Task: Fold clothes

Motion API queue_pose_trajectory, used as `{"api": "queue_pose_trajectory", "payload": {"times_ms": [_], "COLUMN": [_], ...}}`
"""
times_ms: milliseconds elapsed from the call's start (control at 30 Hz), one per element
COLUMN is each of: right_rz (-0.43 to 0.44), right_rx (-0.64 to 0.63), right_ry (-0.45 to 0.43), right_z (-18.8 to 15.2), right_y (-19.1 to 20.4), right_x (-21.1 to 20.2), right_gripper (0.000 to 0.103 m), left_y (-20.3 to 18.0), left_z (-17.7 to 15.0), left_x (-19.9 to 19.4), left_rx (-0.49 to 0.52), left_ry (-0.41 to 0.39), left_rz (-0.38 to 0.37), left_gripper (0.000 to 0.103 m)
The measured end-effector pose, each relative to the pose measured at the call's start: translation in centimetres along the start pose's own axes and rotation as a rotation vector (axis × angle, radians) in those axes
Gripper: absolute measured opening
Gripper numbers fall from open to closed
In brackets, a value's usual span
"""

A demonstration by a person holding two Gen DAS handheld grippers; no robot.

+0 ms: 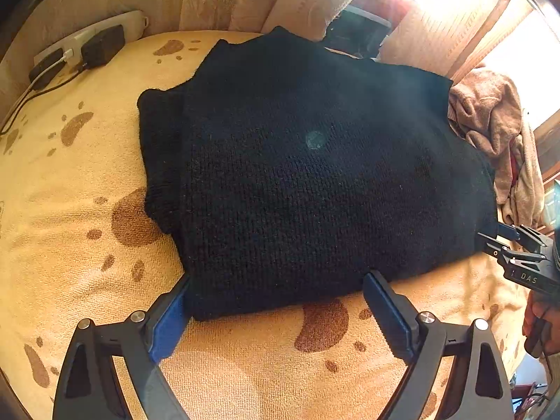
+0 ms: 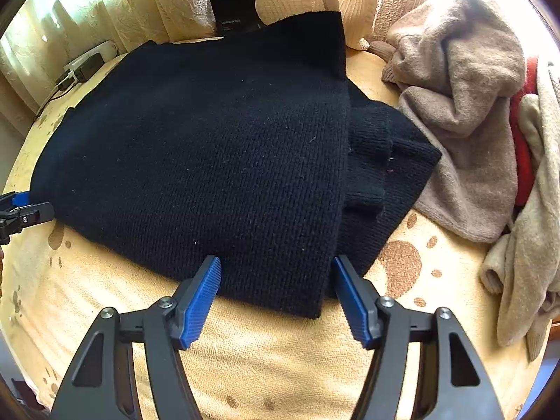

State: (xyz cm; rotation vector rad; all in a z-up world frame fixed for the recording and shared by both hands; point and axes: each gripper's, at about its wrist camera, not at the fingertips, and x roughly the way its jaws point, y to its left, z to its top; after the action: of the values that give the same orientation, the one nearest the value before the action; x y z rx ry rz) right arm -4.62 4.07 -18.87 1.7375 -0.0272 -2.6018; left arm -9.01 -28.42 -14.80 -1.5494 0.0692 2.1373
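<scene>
A black knit sweater [image 1: 308, 175] lay folded on a yellow towel with brown paw-shaped spots [image 1: 87, 182], spread over the work surface. The left gripper [image 1: 276, 301] was released, its jaws spread wide with nothing between them; its two blue-padded fingers straddled the near hem of the sweater, the left pad right at the garment's near corner and the right pad just at the hem edge. The right gripper [image 2: 276, 280] was likewise released and empty, its ribbed blue pads [image 2: 201, 301] set apart on either side of the sweater's other near corner, where a folded-under sleeve or cuff showed just beyond its right finger. Whether any pad actually touched the knit could not be told.

From the left wrist view, the right gripper appeared at the far right edge beside the sweater, with a hand [image 1: 539, 325] behind it. Beyond and to the right of the right gripper sat a heap of beige and tan garments [image 2: 465, 115] with something red among them. Far ahead-left of the left gripper lay a white power strip [image 1: 87, 40] with black adapters plugged in.
</scene>
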Motion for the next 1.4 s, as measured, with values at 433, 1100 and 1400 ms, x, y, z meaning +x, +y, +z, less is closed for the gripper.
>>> {"api": "queue_pose_trajectory", "payload": {"times_ms": [433,1100,1400], "right_rz": [0.026,0.066,0.069], "right_rx": [0.000,-0.027,-0.043], "right_ry": [-0.010,-0.003,0.007], "right_z": [0.1,-1.9,-3.4], "right_y": [-0.8,-3.6,-4.5], "right_x": [-0.6,-1.9,-2.3], "right_gripper": [0.063,0.024,0.020], "left_y": [0.0,1.6,2.7], "left_z": [1.1,1.1,0.6], "left_x": [1.2,0.4,-0.2], "left_rx": [-0.007,0.005,0.000], "left_ry": [-0.004,0.011,0.032], "left_rz": [0.008,0.037,-0.025], "left_gripper": [0.100,0.053,0.048]}}
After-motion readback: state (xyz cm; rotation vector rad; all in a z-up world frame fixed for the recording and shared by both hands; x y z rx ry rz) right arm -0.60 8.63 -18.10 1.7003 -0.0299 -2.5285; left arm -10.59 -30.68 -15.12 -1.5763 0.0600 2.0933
